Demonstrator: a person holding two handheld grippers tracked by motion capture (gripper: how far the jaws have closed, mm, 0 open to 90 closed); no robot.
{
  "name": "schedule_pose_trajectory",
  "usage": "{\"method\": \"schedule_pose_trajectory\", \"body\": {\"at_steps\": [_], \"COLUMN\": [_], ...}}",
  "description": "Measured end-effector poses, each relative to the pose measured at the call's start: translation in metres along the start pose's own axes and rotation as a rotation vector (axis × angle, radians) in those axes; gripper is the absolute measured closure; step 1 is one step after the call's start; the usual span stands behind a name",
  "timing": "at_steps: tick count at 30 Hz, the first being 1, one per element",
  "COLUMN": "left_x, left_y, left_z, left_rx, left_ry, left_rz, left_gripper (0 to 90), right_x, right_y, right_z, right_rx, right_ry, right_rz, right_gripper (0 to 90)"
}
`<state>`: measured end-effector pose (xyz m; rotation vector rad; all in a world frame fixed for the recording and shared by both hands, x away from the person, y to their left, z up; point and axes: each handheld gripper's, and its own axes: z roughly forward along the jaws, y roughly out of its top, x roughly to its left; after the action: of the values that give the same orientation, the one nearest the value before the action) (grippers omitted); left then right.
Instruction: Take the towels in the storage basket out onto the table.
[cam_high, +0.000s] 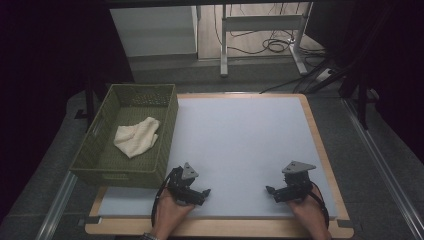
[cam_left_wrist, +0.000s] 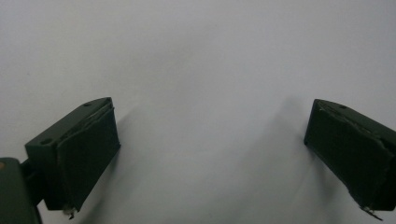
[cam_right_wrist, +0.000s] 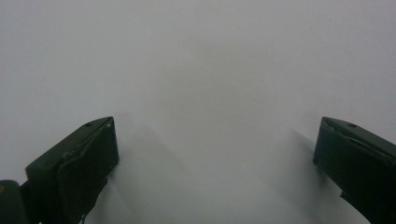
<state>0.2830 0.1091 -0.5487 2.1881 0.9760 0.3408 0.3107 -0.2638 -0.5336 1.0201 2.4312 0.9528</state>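
A green woven basket stands at the table's left side, and a crumpled cream cloth lies inside it. My left gripper rests low on the pale mat near the front edge, just right of the basket's near corner. In the left gripper view its jaws stand wide apart with only bare mat between them, so the left gripper is open. My right gripper sits at the front right of the mat, pointing left. It too is open: the right gripper holds nothing.
The pale grey mat covers a wooden table whose rim shows at the front and right. Beyond the table stand a white desk frame and loose cables on the floor. Dark curtains flank both sides.
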Motion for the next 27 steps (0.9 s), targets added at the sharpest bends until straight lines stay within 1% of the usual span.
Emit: {"method": "schedule_pose_trajectory", "body": {"at_steps": [12,27], "left_x": [0.0001,-0.0003], "left_y": [0.0002,0.0009], "left_z": [-0.0001,-0.0002], "left_rx": [0.003,0.003], "left_ry": [-0.002,0.002], "left_rz": [-0.006,0.004], "left_gripper": [3.1,3.0], "right_x": [0.0001,0.0], "right_y": [-0.0001,-0.0001], "right_z": [-0.0001,0.0], "right_rx": [-0.001,-0.001], "right_ry": [0.0,0.0], "right_rz": [0.0,0.0], "right_gripper": [0.0,0.1]}}
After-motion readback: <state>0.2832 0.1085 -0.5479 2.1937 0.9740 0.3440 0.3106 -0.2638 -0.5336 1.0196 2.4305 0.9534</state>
